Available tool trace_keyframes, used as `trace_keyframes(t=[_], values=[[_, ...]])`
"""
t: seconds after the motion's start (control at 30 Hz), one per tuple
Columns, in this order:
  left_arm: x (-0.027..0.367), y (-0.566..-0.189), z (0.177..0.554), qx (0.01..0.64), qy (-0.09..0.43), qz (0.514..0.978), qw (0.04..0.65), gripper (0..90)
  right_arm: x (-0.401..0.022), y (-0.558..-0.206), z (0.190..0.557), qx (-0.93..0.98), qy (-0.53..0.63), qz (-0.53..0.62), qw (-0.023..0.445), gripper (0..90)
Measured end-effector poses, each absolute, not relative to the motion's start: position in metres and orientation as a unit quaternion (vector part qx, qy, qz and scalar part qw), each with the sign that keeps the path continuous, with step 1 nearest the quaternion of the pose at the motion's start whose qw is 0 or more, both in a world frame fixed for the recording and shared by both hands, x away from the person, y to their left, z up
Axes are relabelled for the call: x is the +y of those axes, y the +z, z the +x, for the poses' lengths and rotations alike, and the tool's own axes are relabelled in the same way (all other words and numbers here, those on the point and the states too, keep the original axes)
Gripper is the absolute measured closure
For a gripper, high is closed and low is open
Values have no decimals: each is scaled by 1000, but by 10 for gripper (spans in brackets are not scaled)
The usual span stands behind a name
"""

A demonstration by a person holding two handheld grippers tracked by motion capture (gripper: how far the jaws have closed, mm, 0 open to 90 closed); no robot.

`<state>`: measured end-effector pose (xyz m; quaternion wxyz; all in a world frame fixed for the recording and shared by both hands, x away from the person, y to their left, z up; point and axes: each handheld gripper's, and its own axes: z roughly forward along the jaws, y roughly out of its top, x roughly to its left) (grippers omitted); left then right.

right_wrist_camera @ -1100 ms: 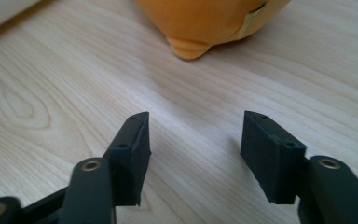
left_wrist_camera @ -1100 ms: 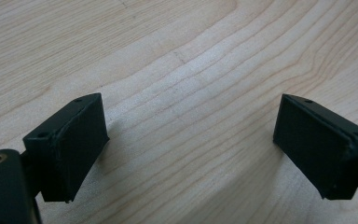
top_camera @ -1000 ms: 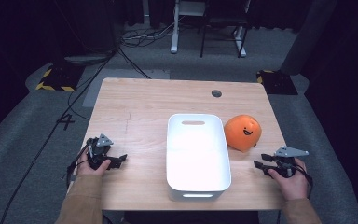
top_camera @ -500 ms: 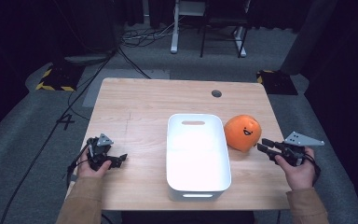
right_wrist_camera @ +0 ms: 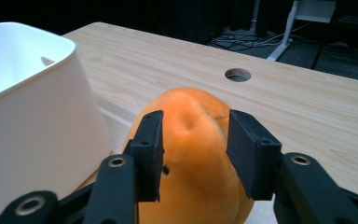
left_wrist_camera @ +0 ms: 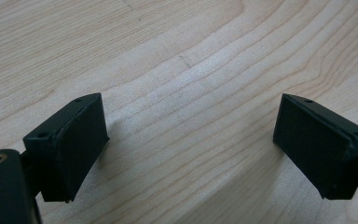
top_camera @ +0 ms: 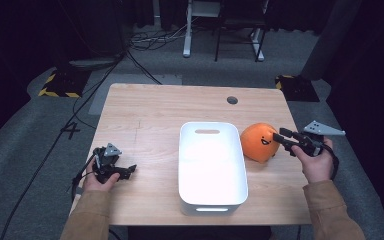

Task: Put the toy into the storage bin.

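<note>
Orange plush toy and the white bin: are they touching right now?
Cannot tell. In the high view the orange plush toy sits right against the white bin, and the right gripper view shows no plain gap or contact.

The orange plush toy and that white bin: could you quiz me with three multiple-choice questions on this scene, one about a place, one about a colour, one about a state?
1. Where does the orange plush toy sit?
A. inside the white bin
B. on the table right of the white bin
C. on the floor

2. What colour are the jaws of the right gripper?
A. black
B. white
C. yellow

3. How does the left gripper stand?
A. clamped on the bin
C. holding the toy
B. jaws apart over bare table

Answers:
1 B: the high view shows the toy beside the bin's right wall.
2 A: the right gripper view shows two black jaws before the toy.
3 B: the left gripper view shows wood grain between the jaws.
</note>
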<state>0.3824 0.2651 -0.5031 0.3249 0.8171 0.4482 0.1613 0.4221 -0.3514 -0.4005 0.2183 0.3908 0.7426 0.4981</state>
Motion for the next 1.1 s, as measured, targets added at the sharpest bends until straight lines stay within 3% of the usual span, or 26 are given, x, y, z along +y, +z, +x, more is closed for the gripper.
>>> trace_keyframes(t=[0.23, 0.43, 0.53, 1.1], values=[[265, -503, 382, 448, 164, 818, 323, 99, -344, -414, 449, 741, 493, 410, 198, 462], [265, -503, 382, 450, 165, 816, 322, 100, -342, -416, 456, 752, 502, 397, 158, 659], [264, -503, 382, 451, 164, 816, 322, 100, -340, -411, 453, 765, 495, 378, 163, 747], [264, -503, 382, 453, 165, 815, 321, 100, -337, -361, 433, 764, 514, 337, 197, 797]])
